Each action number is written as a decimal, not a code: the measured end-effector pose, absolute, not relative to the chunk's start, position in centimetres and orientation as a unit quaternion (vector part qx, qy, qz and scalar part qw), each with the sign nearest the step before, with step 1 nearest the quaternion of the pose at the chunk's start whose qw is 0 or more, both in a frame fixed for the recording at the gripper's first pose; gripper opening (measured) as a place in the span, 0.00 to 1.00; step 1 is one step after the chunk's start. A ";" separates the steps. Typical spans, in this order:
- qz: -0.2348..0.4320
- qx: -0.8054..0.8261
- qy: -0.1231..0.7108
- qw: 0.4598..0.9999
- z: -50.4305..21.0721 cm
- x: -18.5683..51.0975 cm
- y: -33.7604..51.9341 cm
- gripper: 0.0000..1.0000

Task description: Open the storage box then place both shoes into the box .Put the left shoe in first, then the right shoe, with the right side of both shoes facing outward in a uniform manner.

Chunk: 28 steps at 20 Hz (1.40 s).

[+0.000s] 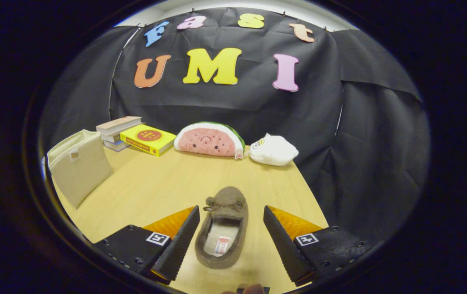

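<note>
My hand-held gripper (231, 228) is spread wide, holding nothing; a fuzzy grey-brown slipper with a small bow (224, 228) lies on the light wooden table (164, 183) between my fingers, toe pointing away, touching neither. The beige fabric storage box (79, 165) stands well off to the left.

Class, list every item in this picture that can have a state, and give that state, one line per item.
Gripper: jaws open, either side of the slipper, not touching it.
Slipper: upright on the table, toe pointing away, opening up.
Storage box: closed, standing tilted at the table's edge.
Books: stacked, closed.
Watermelon plush: propped against the booth wall.
White plush: lying beside it.
</note>
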<state>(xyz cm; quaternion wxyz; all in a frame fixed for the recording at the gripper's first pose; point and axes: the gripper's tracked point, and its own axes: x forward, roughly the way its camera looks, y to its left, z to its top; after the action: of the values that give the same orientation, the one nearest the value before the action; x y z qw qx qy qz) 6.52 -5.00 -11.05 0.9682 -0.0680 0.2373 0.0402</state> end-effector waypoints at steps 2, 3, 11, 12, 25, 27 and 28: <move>0.036 -0.059 0.254 0.965 -12.5 6.9 -5.5 0.96; 0.033 -0.055 0.261 0.963 -13.1 7.1 -5.6 0.96; 0.037 -0.028 0.319 0.947 -18.1 8.7 -5.6 0.58; 0.030 -0.025 0.324 0.945 -18.8 9.0 -5.9 0.46; 0.012 0.086 0.328 0.941 -17.3 8.2 -5.7 0.00; 0.019 0.097 0.326 0.940 -16.5 7.8 -4.8 0.00; 0.022 0.104 0.326 0.939 -16.2 7.7 -4.2 0.00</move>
<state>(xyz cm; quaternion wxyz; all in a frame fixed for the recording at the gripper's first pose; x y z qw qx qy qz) 7.66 -4.22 -16.23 0.9392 0.1042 0.3263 0.0224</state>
